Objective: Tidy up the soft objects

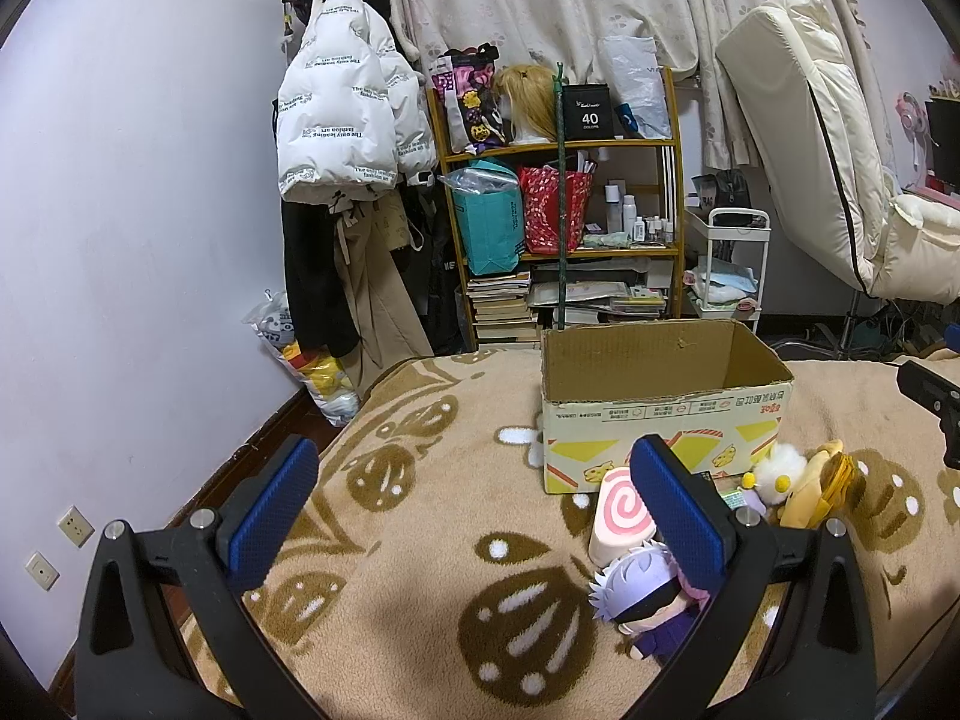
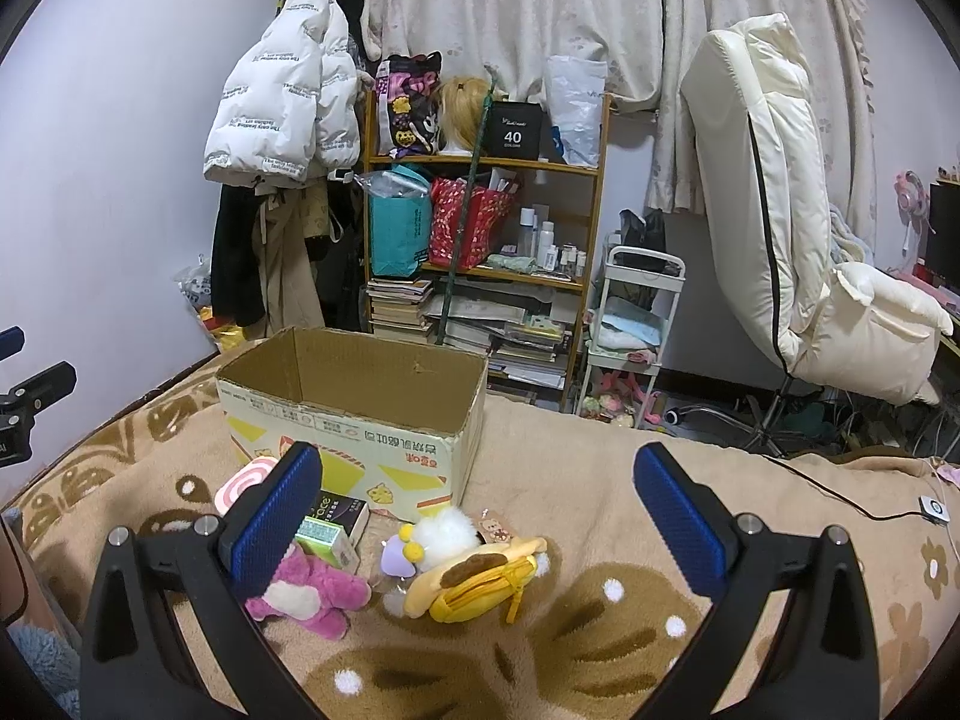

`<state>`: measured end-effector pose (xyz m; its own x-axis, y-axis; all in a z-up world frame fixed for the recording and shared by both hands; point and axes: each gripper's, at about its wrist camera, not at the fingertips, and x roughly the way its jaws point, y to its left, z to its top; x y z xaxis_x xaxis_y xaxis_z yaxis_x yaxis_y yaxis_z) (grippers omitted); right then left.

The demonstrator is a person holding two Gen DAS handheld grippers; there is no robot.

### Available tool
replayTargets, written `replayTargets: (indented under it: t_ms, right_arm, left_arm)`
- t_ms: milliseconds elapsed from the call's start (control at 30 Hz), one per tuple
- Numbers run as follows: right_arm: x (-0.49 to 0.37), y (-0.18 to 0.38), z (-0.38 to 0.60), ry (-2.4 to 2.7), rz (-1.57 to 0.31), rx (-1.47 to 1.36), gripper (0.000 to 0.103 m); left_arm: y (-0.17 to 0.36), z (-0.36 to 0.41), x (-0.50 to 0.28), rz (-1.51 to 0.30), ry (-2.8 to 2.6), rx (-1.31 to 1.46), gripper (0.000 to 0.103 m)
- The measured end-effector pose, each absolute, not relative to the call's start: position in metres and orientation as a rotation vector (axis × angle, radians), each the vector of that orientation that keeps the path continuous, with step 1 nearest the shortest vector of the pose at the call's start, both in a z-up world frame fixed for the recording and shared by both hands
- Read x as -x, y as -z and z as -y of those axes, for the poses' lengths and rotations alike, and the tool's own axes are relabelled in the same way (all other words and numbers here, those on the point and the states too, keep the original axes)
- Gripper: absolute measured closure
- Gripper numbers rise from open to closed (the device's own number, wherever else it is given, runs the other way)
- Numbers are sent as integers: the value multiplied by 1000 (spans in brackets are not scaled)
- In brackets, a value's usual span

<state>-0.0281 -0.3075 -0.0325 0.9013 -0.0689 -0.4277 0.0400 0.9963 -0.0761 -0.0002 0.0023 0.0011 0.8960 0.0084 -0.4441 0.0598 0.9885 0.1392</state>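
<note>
An open cardboard box [image 1: 660,414] [image 2: 354,414] stands on the tan blanket with nothing visible inside. In front of it lie soft toys: a pink swirl roll cushion [image 1: 621,519] [image 2: 246,480], a white-haired doll in purple [image 1: 645,603], a pink plush bear [image 2: 312,594], a white fluffy plush [image 1: 777,471] [image 2: 444,531] and a yellow pouch plush [image 1: 819,486] [image 2: 480,579]. My left gripper [image 1: 474,516] hovers open left of the doll, holding nothing. Over the toys, my right gripper [image 2: 480,528] is open and holds nothing as well.
Small cartons [image 2: 333,525] lie among the toys. Behind the bed stand a wooden shelf [image 1: 558,204] full of bags and books, hanging coats [image 1: 348,120], a white cart [image 2: 630,324] and a cream chair [image 2: 798,228]. A black cable [image 2: 840,492] crosses the blanket at right.
</note>
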Motion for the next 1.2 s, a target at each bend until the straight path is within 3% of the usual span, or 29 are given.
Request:
replayTargets:
  t_ms: [633, 1000, 1200]
  right_arm:
    - [12, 41, 314, -7, -511, 26, 0]
    - [-17, 57, 332, -46, -593, -52, 0]
    - [-34, 68, 341, -55, -659, -100, 6]
  left_arm:
    - [6, 0, -11, -518, 29, -152, 1]
    - [30, 54, -26, -561, 84, -180, 1]
    - [49, 86, -35, -600, 132, -230, 1]
